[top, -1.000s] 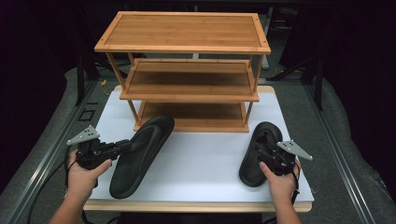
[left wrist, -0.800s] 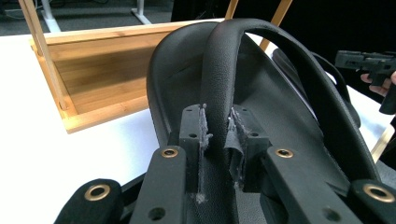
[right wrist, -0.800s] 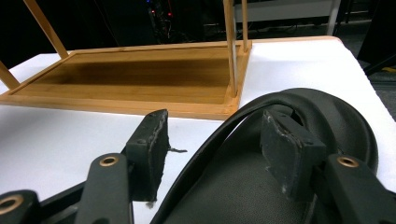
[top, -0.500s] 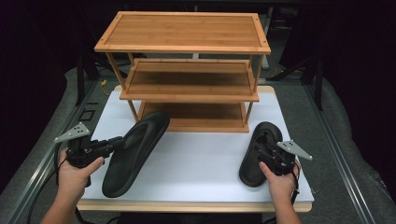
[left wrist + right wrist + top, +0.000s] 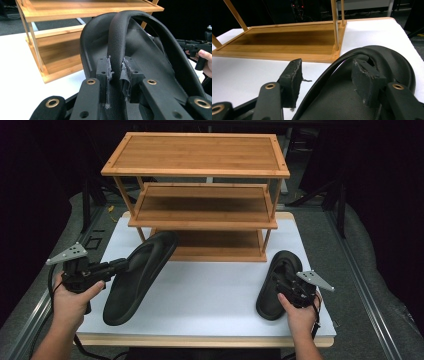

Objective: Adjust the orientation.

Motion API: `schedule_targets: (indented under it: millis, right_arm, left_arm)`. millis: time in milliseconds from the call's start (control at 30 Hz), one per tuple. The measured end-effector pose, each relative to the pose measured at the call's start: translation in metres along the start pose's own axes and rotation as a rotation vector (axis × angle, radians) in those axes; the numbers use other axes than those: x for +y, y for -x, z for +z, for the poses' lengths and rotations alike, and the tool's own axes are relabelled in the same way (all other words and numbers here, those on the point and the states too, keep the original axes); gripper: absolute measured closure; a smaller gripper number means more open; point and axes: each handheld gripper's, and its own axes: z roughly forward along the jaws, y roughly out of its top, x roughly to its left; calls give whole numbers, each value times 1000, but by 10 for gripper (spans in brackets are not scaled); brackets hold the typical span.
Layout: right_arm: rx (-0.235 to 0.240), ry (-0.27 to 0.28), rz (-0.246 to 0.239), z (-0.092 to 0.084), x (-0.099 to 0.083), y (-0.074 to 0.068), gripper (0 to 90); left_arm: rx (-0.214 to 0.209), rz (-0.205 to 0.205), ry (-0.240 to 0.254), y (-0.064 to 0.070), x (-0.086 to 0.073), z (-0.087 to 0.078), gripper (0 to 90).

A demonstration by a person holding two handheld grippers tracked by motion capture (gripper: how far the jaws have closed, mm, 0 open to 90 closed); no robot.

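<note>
A black flip-flop (image 5: 135, 285) hangs tilted over the white board, toe toward the bamboo rack (image 5: 200, 155). My left gripper (image 5: 122, 265) is shut on its strap (image 5: 117, 37); in the left gripper view both pads (image 5: 103, 72) pinch that strap. A second black flip-flop (image 5: 270, 300) lies flat at the board's right. My right gripper (image 5: 282, 277) sits over it, jaws open. In the right gripper view its strap (image 5: 342, 62) runs between the right gripper (image 5: 329, 75) pads, and the left pad (image 5: 292, 80) stands clear of it.
The three-tier bamboo rack (image 5: 287, 40) stands at the back of the white board (image 5: 210, 290), its shelves bare. The board's wooden front edge (image 5: 200, 340) is near the person's forearms. Dark floor and metal rails lie on both sides.
The left hand has risen and drifted left, lifting the left flip-flop by its strap so it tilts more. The right hand and its flip-flop have stayed put.
</note>
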Motion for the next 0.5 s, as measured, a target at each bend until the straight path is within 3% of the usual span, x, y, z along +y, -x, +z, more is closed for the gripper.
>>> schedule_targets:
  millis: [200, 500]
  right_arm:
    - [-1, -7, 7, 0, 0, 0, 415]
    - [-4, 4, 5, 0, 0, 1, 416]
  left_arm:
    - [5, 14, 9, 2, 13, 0, 764]
    - [12, 1, 34, -4, 37, 12, 766]
